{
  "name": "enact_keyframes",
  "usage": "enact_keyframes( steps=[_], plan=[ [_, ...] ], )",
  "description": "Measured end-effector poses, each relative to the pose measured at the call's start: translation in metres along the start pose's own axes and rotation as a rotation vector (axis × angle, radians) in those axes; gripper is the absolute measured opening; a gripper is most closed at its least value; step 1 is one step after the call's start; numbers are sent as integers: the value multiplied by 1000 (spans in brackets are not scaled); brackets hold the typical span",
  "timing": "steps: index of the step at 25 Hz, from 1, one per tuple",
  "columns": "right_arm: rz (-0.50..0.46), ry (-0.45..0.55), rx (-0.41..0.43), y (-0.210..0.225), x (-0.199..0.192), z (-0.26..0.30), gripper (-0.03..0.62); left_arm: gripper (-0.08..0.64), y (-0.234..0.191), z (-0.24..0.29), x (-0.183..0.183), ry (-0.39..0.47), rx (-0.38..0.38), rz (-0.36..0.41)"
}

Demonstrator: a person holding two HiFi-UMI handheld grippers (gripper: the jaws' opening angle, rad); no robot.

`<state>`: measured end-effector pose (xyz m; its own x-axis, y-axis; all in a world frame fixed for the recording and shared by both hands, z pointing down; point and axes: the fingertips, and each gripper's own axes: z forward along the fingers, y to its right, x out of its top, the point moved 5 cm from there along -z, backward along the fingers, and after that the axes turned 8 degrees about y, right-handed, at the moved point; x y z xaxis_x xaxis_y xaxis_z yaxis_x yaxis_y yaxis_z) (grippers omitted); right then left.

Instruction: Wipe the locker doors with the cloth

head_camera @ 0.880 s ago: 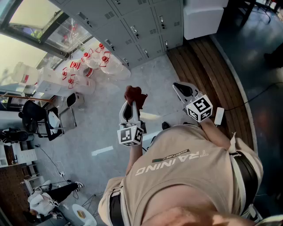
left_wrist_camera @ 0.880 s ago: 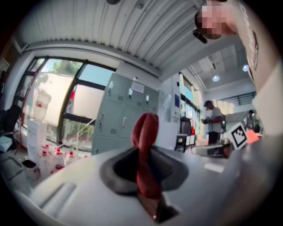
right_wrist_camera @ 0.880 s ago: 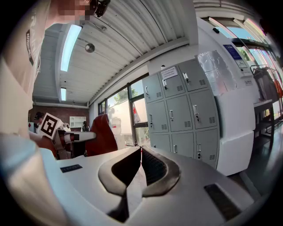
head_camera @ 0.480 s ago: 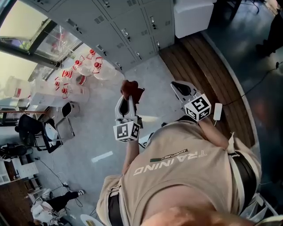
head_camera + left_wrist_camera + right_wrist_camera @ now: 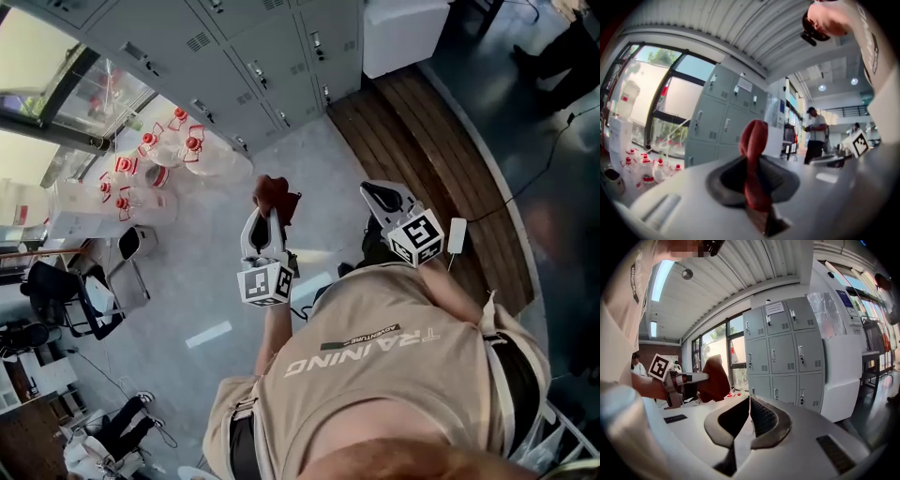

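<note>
A dark red cloth [image 5: 273,194] sticks out of my left gripper [image 5: 265,217], which is shut on it; in the left gripper view the cloth [image 5: 753,159] stands pinched between the jaws. My right gripper [image 5: 375,195] is held to the right of it, shut with nothing in it, its jaws pressed together [image 5: 749,420]. The grey lockers [image 5: 253,56] stand ahead, some way beyond both grippers. The right gripper view shows the locker doors [image 5: 783,352] and the left gripper holding the cloth [image 5: 715,378].
Several clear water jugs with red caps [image 5: 159,155] sit on the floor by the lockers' left end. A white cabinet [image 5: 403,36] stands right of the lockers, with wooden decking [image 5: 422,141] beside it. A black chair [image 5: 70,291] stands at left. A person [image 5: 815,133] stands in the background.
The lockers and jugs have slid up and left in the head view as the person steps closer. Both grippers keep the same pose and the cloth stays held.
</note>
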<state>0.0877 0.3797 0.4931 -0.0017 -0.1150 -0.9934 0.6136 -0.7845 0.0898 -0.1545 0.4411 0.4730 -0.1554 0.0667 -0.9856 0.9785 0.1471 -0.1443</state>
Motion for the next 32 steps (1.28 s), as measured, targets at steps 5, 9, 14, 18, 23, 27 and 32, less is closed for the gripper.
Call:
enact_keyframes(
  steps=[5, 9, 14, 18, 23, 27, 32],
  plan=[
    [54, -13, -23, 53, -10, 23, 20, 63, 2, 64, 3, 9, -18, 29],
    [44, -6, 23, 94, -2, 63, 20, 63, -4, 117, 15, 10, -2, 80],
    [18, 7, 120, 151, 10, 121, 20, 63, -15, 188, 21, 31, 59, 98],
    [8, -17, 194, 194, 15, 158, 20, 63, -12, 238, 19, 57, 109, 93],
    [-6, -46, 248, 229, 18, 191, 20, 63, -12, 274, 19, 61, 166, 123],
    [12, -81, 256, 237, 13, 212, 20, 63, -28, 292, 20, 46, 184, 116],
    [-4, -74, 247, 235, 24, 246, 20, 63, -64, 325, 19, 59, 156, 104]
  ],
)
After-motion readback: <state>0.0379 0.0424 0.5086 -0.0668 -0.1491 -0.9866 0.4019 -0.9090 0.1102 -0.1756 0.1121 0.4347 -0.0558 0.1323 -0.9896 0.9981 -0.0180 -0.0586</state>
